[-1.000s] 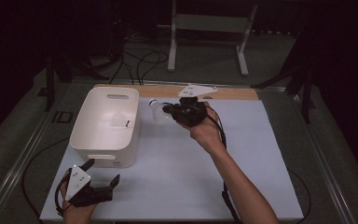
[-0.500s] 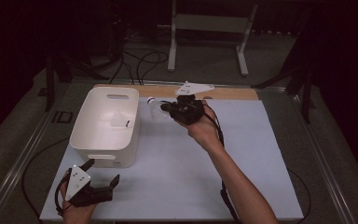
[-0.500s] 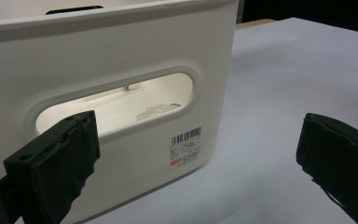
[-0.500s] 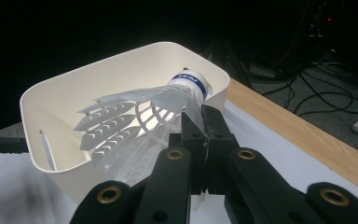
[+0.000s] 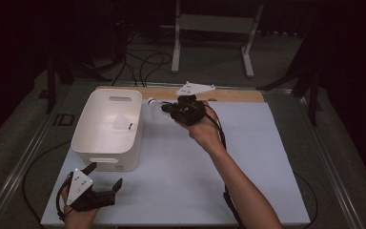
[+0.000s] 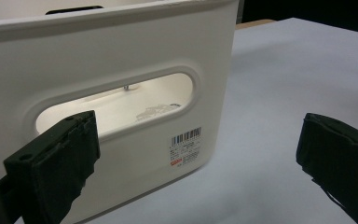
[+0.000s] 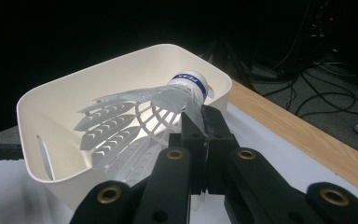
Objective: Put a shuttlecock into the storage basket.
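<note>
The right claw [image 5: 164, 109], clamped on a white plastic feathered shuttlecock [image 7: 140, 116], has drifted toward the white plastic rectangular bin [image 5: 91, 138] near the surface's far-left corner; a drop looks close. The left claw [image 5: 106, 187] waits open.

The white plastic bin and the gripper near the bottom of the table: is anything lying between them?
No. In the high view, just bare white table separates the white plastic bin from the left gripper. The left gripper view shows its open jaws facing the bin's handle slot.
</note>
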A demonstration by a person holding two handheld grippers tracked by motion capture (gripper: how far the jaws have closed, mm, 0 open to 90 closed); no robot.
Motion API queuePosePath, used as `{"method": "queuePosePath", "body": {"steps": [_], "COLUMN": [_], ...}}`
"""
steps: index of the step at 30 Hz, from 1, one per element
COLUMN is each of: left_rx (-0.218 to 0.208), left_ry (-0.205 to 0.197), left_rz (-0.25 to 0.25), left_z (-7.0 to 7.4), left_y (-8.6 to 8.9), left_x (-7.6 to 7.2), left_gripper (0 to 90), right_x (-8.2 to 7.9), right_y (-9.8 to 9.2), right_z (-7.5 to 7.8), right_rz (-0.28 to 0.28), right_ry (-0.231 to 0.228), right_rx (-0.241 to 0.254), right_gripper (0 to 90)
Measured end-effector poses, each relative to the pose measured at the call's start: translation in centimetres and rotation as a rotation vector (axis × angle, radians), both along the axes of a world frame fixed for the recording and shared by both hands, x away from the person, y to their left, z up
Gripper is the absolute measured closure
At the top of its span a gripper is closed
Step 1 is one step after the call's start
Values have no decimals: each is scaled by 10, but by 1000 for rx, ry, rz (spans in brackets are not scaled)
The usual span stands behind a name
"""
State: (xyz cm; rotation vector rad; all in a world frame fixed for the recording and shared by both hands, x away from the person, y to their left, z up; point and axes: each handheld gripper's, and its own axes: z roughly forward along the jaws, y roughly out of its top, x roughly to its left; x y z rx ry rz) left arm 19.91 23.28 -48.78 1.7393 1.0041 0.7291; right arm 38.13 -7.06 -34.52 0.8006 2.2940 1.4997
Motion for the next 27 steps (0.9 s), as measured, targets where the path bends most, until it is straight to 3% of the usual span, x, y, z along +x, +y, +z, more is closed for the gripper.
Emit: {"method": "queuePosePath", "body": {"steps": [27], "left_rx": [1], "left_ry": [-2], "left_rz": [3], "left_z": [0], "left_y": [1], "left_x": [0], "left_gripper": [0], "right_x": [9], "right_y": [13], "right_z": [-5], "right_rz": [2], "right_ry": [16], "right_rx": [20], "right_gripper": [895]}}
